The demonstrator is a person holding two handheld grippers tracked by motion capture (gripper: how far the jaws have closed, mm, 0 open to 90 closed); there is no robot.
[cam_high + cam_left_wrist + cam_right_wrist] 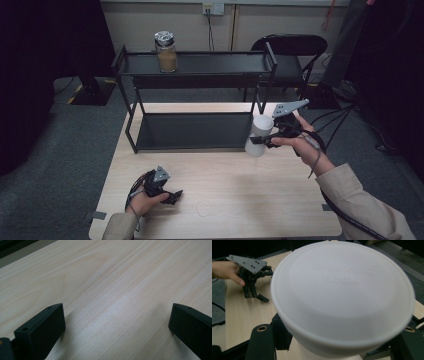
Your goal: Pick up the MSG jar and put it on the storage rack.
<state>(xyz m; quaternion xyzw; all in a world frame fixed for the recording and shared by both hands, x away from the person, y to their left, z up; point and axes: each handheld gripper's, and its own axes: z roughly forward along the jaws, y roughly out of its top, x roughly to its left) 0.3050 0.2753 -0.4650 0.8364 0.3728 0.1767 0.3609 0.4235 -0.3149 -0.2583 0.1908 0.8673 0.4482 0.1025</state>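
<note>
Right tongs (265, 139) clamp white seasoning bottle (259, 135) above table (240, 200) — left tongs (172, 196) rest there, spread apart.

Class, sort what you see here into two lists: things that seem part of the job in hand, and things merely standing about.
Seemingly in the job:
white bottle, held in the right gripper
black shelf rack
lidded jar on its top shelf

Standing about:
left gripper, open on the table
folding chair
wall socket

In the right gripper view the round white plastic bottle (342, 300) is blurred, its raised lettering barely legible and its body cut off by the bottom edge, while in the high view the foil-capped glass jar's (166, 51) brown contents are too small to identify.
</note>
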